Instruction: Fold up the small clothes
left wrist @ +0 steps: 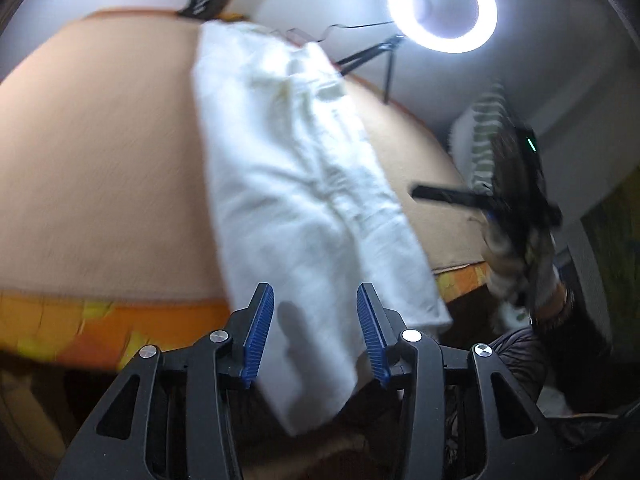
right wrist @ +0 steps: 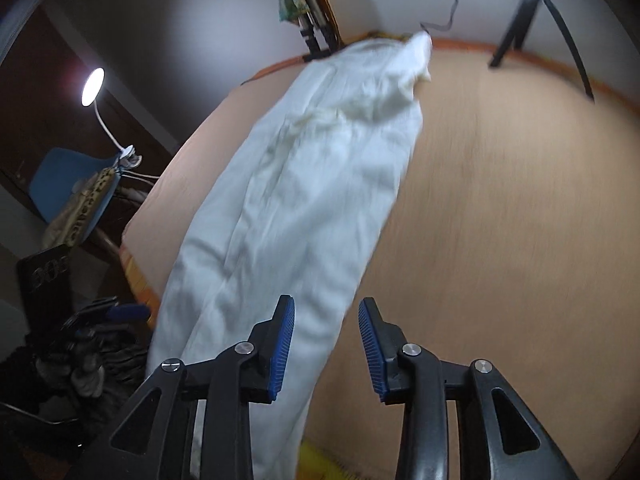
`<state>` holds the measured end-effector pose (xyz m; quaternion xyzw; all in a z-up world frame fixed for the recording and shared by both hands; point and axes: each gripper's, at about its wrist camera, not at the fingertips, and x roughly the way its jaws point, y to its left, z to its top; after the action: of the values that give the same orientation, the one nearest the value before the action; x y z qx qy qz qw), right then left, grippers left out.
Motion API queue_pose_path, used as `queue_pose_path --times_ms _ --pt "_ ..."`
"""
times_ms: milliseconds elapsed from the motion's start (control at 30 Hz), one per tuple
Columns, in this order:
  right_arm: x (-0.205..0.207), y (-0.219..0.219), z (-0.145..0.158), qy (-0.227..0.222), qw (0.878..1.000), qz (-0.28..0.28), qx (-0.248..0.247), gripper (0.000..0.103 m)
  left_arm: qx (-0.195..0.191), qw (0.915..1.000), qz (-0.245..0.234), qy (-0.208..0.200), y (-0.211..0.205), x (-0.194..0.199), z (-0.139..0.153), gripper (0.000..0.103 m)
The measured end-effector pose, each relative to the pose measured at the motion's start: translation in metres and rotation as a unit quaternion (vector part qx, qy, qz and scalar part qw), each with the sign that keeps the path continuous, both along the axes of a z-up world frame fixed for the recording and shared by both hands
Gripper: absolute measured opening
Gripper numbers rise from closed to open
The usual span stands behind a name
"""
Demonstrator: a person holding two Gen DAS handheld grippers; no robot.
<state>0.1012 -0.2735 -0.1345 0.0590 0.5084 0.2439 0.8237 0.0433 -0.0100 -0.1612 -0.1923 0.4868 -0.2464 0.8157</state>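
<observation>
A white garment (left wrist: 304, 184), long like small trousers, lies stretched across the peach-covered table (left wrist: 100, 152), its near end hanging over the front edge. My left gripper (left wrist: 316, 300) is open, its blue pads (left wrist: 262, 320) on either side of the hanging end, not touching it. In the right wrist view the same garment (right wrist: 304, 192) runs from the far edge to the near edge. My right gripper (right wrist: 326, 316) is open and empty above the garment's near end. The right gripper (left wrist: 516, 216) also shows in the left wrist view, blurred, beyond the table's right corner.
A lit ring light (left wrist: 442, 6) on a tripod (right wrist: 536, 24) stands at the table's far edge. A desk lamp (right wrist: 94, 88) and a blue chair (right wrist: 68, 188) with clothes stand left of the table. An orange patterned cloth (left wrist: 80, 324) edges the front.
</observation>
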Motion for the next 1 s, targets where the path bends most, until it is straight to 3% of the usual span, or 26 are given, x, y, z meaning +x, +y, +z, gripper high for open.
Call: queue_pose_path --times_ms 200,400,867,967,1000 --pt "-0.030 0.000 -0.029 0.049 0.998 0.004 0.027 0.043 -0.021 0.9990 0.031 0.025 0.013 -0.007 -0.013 0.042" --pt "-0.044 0.003 -0.030 0.047 0.998 0.014 0.050 0.039 -0.029 0.9982 0.031 0.044 0.010 -0.013 -0.020 0.042" --pt "-0.053 0.020 -0.031 0.027 0.999 0.031 0.026 0.034 -0.088 0.9892 0.046 0.107 0.004 -0.021 -0.050 0.047" --pt "-0.054 0.021 -0.031 0.023 0.999 0.032 0.018 0.031 -0.074 0.9912 0.035 0.104 -0.004 -0.020 -0.049 0.040" --pt "-0.054 0.022 -0.031 0.021 0.999 0.031 0.014 0.030 -0.072 0.9921 0.031 0.098 -0.006 -0.020 -0.048 0.026"
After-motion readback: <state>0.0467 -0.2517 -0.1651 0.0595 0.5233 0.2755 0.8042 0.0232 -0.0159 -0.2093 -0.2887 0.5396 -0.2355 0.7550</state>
